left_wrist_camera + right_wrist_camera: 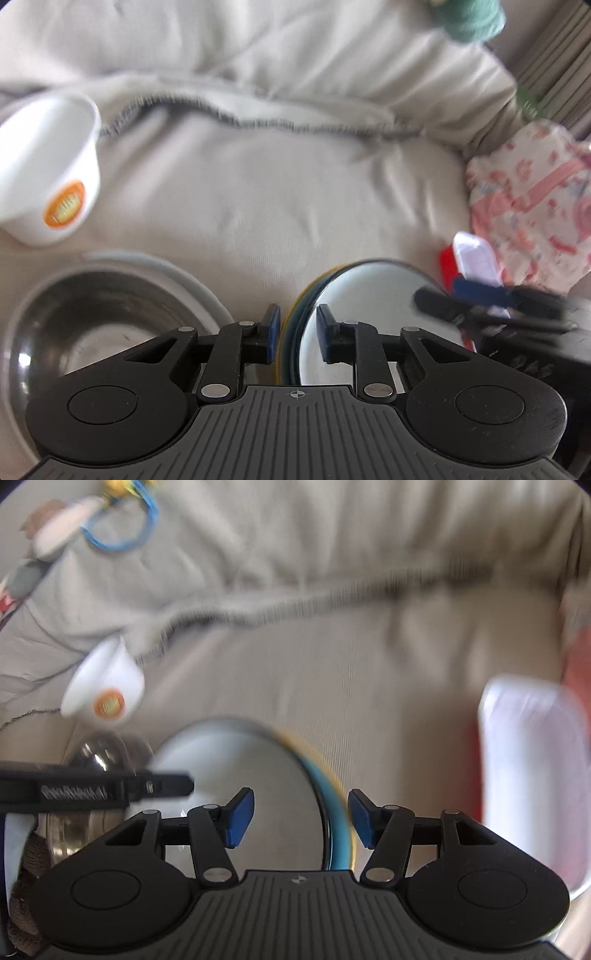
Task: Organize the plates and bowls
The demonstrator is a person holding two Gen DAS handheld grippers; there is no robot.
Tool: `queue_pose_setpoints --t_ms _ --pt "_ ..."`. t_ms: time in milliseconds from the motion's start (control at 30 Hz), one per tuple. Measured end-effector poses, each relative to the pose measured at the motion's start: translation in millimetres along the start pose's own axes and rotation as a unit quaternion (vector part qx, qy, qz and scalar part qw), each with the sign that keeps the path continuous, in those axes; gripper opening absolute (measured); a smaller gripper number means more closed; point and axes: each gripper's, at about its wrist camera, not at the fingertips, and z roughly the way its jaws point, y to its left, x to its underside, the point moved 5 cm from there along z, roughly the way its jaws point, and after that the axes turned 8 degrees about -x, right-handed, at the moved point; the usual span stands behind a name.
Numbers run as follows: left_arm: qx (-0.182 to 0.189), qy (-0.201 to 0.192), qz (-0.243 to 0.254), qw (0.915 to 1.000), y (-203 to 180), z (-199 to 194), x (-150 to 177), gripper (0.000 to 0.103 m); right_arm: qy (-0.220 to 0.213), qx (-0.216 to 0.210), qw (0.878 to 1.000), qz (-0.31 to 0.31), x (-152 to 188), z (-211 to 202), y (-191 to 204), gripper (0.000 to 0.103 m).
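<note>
Both claws, left claw (295, 334) and right claw (301, 818), gape around the plate stack's (369, 295) opposite rims; a steel bowl (110, 321) crowds the left side, a white cup (51, 173) beyond.

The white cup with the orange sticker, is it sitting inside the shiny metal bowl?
No, the white cup lies on the beige cloth beyond the metal bowl, outside it.

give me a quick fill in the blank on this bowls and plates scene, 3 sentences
1. The sticker on the white cup is ____ in colour.
2. The steel bowl sits on the ____ side of the plate stack in the left wrist view.
3. The left gripper has its pads on either side of the stack's ____.

Missing words: orange; left; rim
</note>
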Motion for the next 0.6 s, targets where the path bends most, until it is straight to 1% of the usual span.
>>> queue_pose_setpoints --t_ms 67,133,167,200,233,300,333,367,400,500,600 --pt "0.038 -0.02 -0.025 0.9988 13 -17 -5 0.024 -0.03 0.027 0.998 -0.052 -17 -18 21 0.062" --pt "0.075 -0.047 -0.062 0.9941 38 -35 -12 0.024 -0.045 0.052 0.993 -0.094 -35 -25 44 0.073" --pt "0.085 -0.064 -0.087 0.9905 55 -45 -17 0.024 -0.048 0.058 0.991 -0.106 -46 -24 55 0.075" --pt "0.087 -0.084 -0.114 0.9861 75 -53 -22 0.024 -0.045 0.062 0.991 -0.112 -56 -20 64 0.079" --pt "0.078 -0.108 -0.144 0.9806 99 -62 -25 0.024 -0.038 0.064 0.991 -0.113 -64 -14 73 0.079" --pt "0.036 -0.157 -0.192 0.9682 148 -75 -28 0.024 -0.007 0.063 0.992 -0.105 -80 7 90 0.079" --pt "0.008 -0.17 -0.205 0.9638 170 -78 -27 0.025 0.012 0.062 0.993 -0.1 -86 18 98 0.079" --pt "-0.017 -0.172 -0.218 0.9606 190 -77 -27 0.025 0.027 0.062 0.993 -0.097 -89 28 104 0.079" --pt "-0.03 -0.17 -0.233 0.957 208 -74 -26 0.025 0.039 0.067 0.992 -0.096 -92 40 111 0.079" --pt "-0.025 -0.168 -0.266 0.9491 246 -60 -30 0.025 0.053 0.083 0.989 -0.111 -94 71 133 0.079" --pt "-0.018 -0.171 -0.267 0.9483 265 -48 -34 0.025 0.045 0.082 0.989 -0.11 -94 95 154 0.08"
